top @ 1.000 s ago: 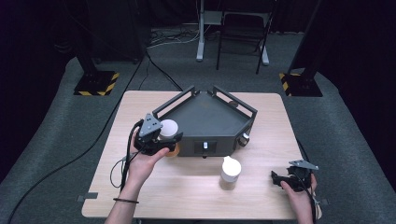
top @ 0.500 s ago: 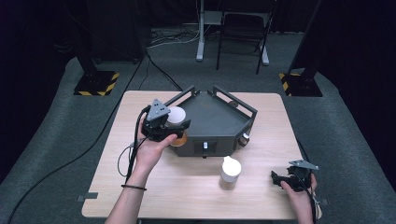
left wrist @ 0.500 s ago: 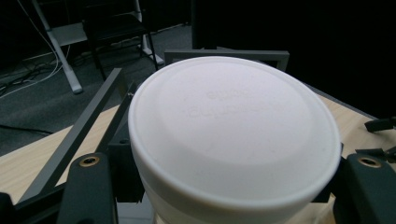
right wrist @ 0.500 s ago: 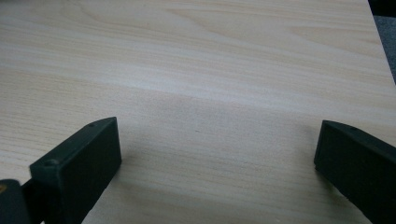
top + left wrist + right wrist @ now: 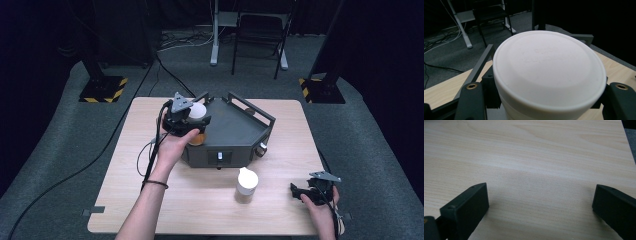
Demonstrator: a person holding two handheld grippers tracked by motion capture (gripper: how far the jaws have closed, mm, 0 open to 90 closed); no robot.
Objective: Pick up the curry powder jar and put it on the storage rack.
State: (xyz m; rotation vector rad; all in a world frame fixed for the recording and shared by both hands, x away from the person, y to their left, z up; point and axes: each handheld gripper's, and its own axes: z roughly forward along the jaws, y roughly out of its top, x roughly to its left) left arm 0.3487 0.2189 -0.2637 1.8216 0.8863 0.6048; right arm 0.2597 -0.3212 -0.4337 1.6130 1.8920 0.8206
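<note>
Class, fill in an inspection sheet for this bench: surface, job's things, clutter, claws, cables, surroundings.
Surface: wooden table, bare at the front.
Job's things: white-lidded jar held over the left corner of the dark tray; second white-lidded jar upright in front of it.
Clutter: nothing seen.
Claws: left claw shut on its jar; right claw open, low over the wood.
Cables: left claw's cable loops across the table.
Surroundings: grey carpet, chair, hazard-striped stand feet.

The jar (image 5: 549, 75) runs off the bottom edge in the left gripper view, so its base can't be seen, and the raised lettering on its lid is too faint to read. From above, the left gripper (image 5: 192, 122) and hand (image 5: 175, 147) cover the tray's (image 5: 235, 125) left corner. Both right gripper jaws are cut by the frame in their own view.
</note>
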